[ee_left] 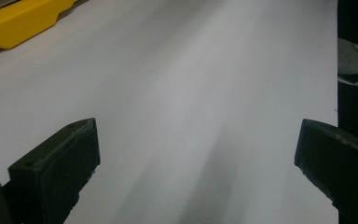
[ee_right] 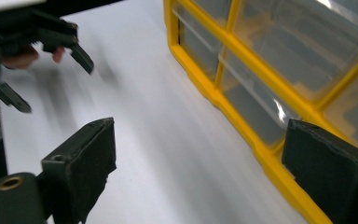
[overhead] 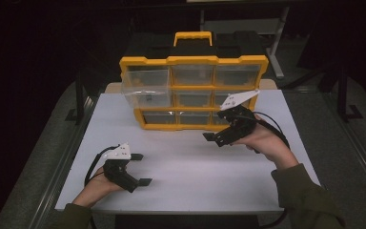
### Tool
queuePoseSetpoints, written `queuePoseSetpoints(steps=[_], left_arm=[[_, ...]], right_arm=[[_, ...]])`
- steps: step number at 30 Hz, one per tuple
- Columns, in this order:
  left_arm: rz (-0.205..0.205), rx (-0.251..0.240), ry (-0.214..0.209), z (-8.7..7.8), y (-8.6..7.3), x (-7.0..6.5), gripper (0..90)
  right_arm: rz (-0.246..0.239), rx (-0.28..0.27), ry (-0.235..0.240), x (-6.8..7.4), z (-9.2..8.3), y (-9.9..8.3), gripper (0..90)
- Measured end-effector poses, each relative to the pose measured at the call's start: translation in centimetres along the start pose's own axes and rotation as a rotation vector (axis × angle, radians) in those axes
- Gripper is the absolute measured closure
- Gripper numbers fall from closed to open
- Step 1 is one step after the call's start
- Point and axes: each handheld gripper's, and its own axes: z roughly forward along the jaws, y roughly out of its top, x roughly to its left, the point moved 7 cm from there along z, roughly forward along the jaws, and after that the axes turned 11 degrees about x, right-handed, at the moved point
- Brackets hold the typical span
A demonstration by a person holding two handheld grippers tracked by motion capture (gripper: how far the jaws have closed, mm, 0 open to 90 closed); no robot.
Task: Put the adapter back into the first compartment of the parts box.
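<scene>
A yellow organizer (overhead: 193, 59) with clear drawers stands upright at the back of the white tabletop (overhead: 190, 167). Its top-left drawer (overhead: 145, 88) is pulled out toward me. My right gripper (overhead: 218, 131) hovers just in front of the organizer's lower right corner, open with nothing between its jaws. In the right gripper view (ee_right: 198, 140) the yellow frame (ee_right: 223, 98) and the bottom drawers run along the right. My left gripper (overhead: 140, 168) rests low at the front left of the table, open and empty. In its own view (ee_left: 196, 140) bare white surface lies ahead of it.
A yellow corner of the organizer (ee_left: 18, 21) sits far left in the left gripper view. The left gripper (ee_right: 53, 84) appears at the top left of the right gripper view. Dark floor and a metal frame (overhead: 279, 43) surround the table.
</scene>
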Motion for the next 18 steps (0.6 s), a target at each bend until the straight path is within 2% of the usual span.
queuePoseSetpoints(steps=[9,18], left_arm=[[0.002,0.000,0.002,0.0,0.0,0.0,0.0],[0.000,-0.003,0.006,0.0,-0.1,0.0,0.0]], right_arm=[[0.068,0.001,-0.049,0.1,2.0,-4.4,2.1],[0.132,-0.018,-0.075,-0.1,3.3,-8.5,0.0]])
